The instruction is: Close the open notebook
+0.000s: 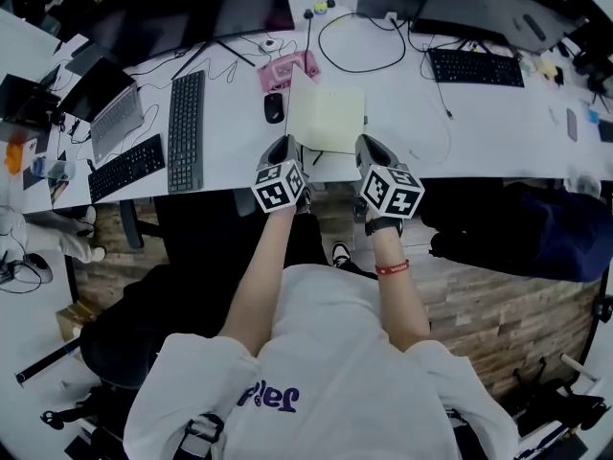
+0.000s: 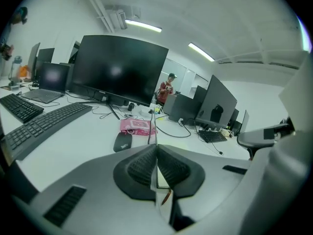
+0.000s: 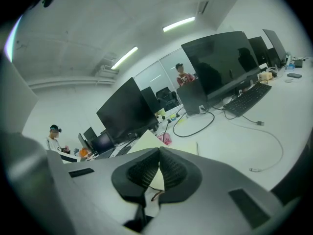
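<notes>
The notebook point(image 1: 330, 118) lies open with pale pages on the white desk point(image 1: 498, 132), just past the near edge. Its left leaf stands raised on edge. My left gripper point(image 1: 285, 145) is shut on that leaf's near edge. In the left gripper view the thin sheet point(image 2: 155, 131) rises upright from between the closed pads, at the left gripper point(image 2: 156, 147). My right gripper point(image 1: 368, 145) is at the notebook's near right corner. In the right gripper view the right gripper point(image 3: 159, 151) has its jaws shut, with the notebook point(image 3: 185, 147) lying beyond them and nothing seen between the pads.
A black mouse point(image 1: 274, 107) and a pink item point(image 1: 287, 68) sit just left of and behind the notebook. Keyboards point(image 1: 186, 130) point(image 1: 476, 67) lie to either side, with a laptop point(image 1: 115, 118), looped cables point(image 1: 359, 41) and monitors point(image 2: 117, 70) further back.
</notes>
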The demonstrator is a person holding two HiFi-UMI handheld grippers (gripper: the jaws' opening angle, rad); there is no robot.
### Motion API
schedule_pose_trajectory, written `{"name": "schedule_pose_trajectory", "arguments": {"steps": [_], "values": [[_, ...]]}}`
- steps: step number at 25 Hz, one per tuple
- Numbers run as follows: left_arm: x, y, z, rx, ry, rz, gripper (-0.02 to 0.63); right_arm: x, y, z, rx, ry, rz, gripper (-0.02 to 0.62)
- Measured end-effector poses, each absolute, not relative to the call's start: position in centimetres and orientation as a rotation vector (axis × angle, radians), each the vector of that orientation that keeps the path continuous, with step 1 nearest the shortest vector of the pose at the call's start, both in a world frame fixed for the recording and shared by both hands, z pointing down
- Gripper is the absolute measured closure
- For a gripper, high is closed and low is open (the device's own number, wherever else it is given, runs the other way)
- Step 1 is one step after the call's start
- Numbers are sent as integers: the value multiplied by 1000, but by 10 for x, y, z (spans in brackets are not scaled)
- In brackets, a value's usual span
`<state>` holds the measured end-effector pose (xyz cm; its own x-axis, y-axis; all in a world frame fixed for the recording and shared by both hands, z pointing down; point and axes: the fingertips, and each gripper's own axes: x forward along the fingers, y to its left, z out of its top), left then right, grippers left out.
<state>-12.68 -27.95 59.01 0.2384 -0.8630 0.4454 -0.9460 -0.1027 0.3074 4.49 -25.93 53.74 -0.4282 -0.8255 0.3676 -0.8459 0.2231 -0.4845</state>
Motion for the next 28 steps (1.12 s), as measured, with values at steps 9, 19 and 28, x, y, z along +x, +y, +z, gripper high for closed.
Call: {"name": "schedule_pose_trajectory", "arguments": {"steps": [9, 19, 28], "values": [[-108, -277, 584, 2056, -1612, 258, 578, 53, -255, 534, 1712, -2425, 1013, 593], [-72, -271, 583, 2137, -1586, 333, 578, 55, -245, 527, 1734, -2449, 996, 592], [-53, -269, 584, 2201, -1571, 401, 578, 72, -236, 530, 1861, -2408, 984, 592]]}}
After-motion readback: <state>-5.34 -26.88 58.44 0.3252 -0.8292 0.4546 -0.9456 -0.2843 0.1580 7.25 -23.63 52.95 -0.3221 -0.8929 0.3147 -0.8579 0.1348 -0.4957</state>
